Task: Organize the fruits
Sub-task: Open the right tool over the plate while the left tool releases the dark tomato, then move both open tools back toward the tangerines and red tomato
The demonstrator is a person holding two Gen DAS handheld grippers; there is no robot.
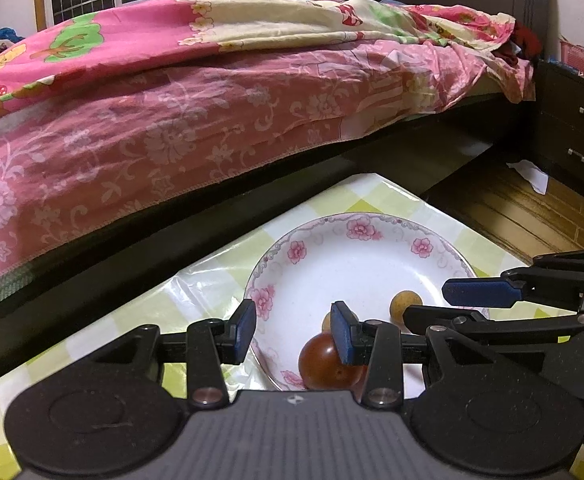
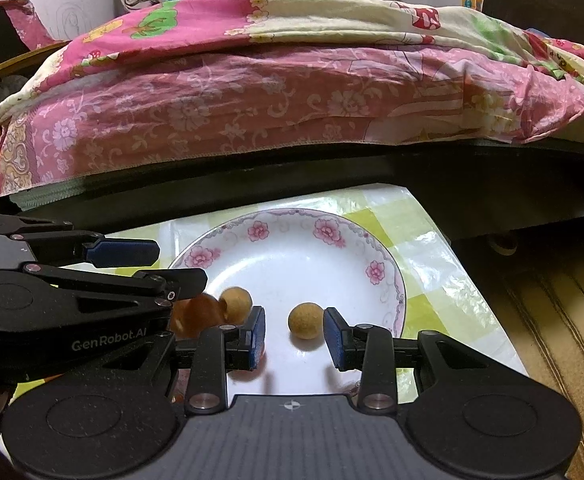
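Observation:
A white plate with a pink flower rim (image 1: pixel 304 248) (image 2: pixel 376 272) stands on a green checked table. On it lie a red-brown tomato-like fruit (image 1: pixel 324 364) (image 2: pixel 194 318) and two small tan round fruits, one (image 1: pixel 405 305) (image 2: pixel 306 320) apart and one (image 2: pixel 236 304) beside the red fruit. My left gripper (image 1: pixel 294 334) is open over the plate's near rim, its right finger just in front of the red fruit. My right gripper (image 2: pixel 294 338) is open, the tan fruit just beyond its fingertips. Each gripper shows in the other's view (image 1: pixel 480 294) (image 2: pixel 120 252).
A bed with pink floral covers (image 1: pixel 172 132) (image 2: pixel 252 92) runs along the table's far side. A dark nightstand (image 1: pixel 576 136) stands at the right over a wooden floor (image 1: pixel 504 208). The table edge (image 2: pixel 464 264) drops off right of the plate.

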